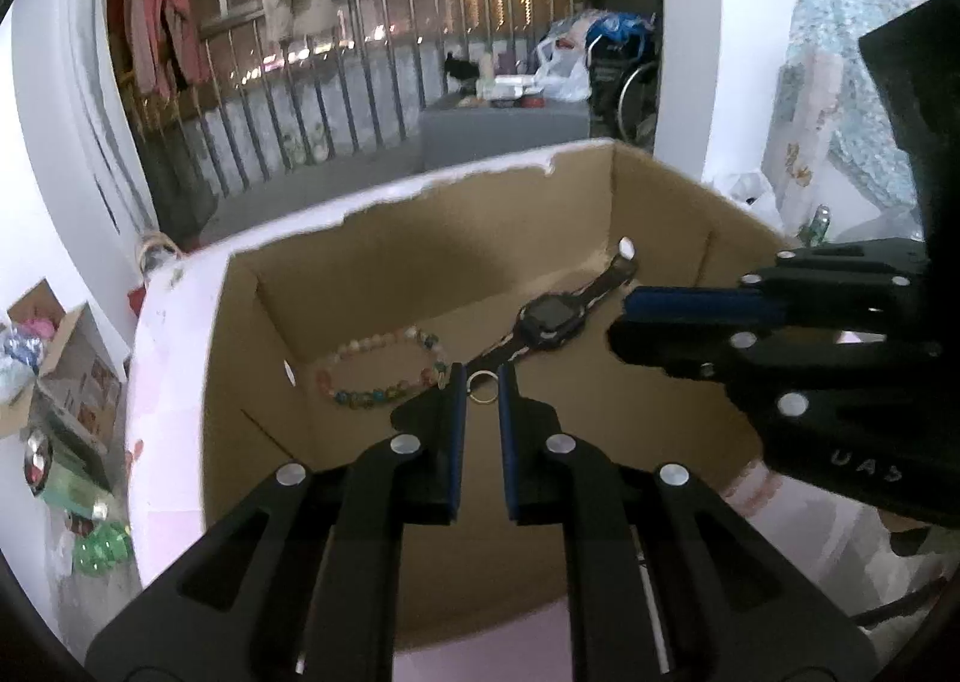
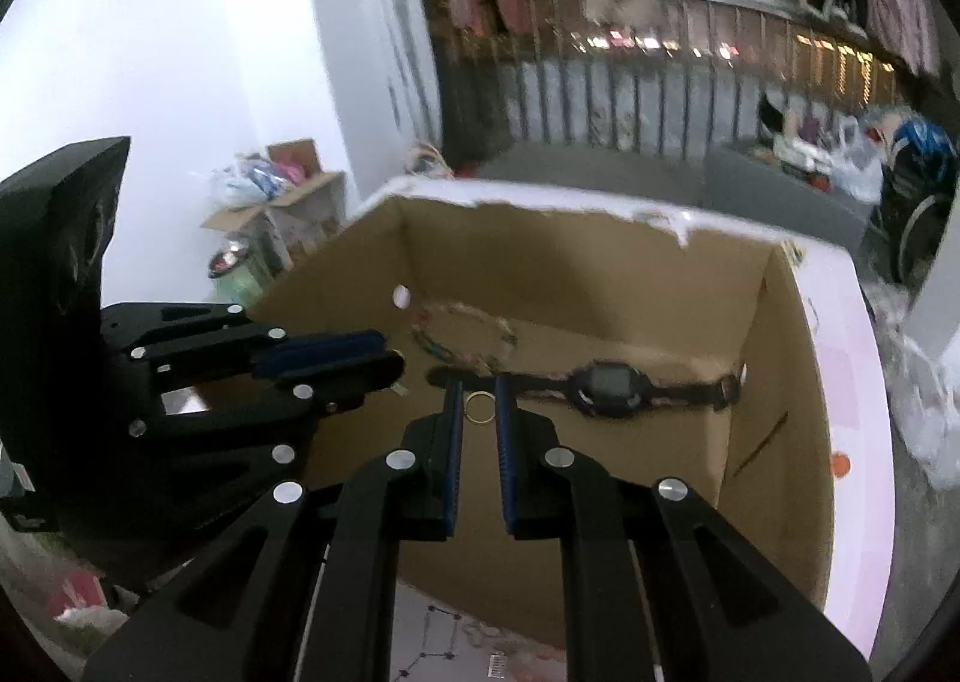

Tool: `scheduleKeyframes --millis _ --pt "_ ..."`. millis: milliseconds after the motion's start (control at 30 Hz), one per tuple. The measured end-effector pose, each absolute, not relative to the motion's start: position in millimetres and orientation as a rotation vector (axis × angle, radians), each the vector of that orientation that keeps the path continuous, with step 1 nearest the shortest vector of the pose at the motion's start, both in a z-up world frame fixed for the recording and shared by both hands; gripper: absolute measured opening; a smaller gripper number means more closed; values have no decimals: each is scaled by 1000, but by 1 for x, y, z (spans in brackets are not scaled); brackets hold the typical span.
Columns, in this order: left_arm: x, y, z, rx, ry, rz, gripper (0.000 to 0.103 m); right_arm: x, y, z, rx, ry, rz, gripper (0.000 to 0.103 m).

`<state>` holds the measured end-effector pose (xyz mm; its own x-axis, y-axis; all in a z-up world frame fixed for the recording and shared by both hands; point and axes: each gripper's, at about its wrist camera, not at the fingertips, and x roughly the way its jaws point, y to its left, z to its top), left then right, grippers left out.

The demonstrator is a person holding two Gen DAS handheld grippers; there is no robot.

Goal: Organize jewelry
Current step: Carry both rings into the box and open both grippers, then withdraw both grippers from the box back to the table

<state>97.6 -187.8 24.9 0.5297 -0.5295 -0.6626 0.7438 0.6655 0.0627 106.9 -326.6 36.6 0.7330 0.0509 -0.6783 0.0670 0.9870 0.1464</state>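
At the lower centre of each wrist view, a small ring is seen between nearly closed gripper tips; whether the left gripper (image 1: 481,382) or the right gripper (image 2: 479,391) actually pinches the ring (image 1: 482,387) cannot be told. Beyond, inside the cardboard box (image 1: 420,238), a beaded bracelet (image 1: 384,370) and a wristwatch (image 1: 552,319) are already laid. Sorting is judged largely done.

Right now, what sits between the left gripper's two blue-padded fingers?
A small thin metal ring, pinched at the tips of the left gripper above the open brown cardboard box. The left wrist view shows it.
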Motion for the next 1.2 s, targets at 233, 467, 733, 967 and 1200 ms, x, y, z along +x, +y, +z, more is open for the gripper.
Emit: scheduleKeyframes --millis 233,467,733,967,1200 --pt "101 -182 21 344 666 -755 26 105 -334 29 195 766 -39 18" --pt "91 -173 37 303 619 -746 35 93 -333 38 208 716 -59 28" --pt "72 -154 59 266 561 -731 38 73 -326 57 208 643 -52 33" --pt "41 -124 76 217 521 -719 38 49 -315 68 213 589 -35 42" --pt "9 -95 75 208 515 -731 44 20 -294 70 176 550 12 52"
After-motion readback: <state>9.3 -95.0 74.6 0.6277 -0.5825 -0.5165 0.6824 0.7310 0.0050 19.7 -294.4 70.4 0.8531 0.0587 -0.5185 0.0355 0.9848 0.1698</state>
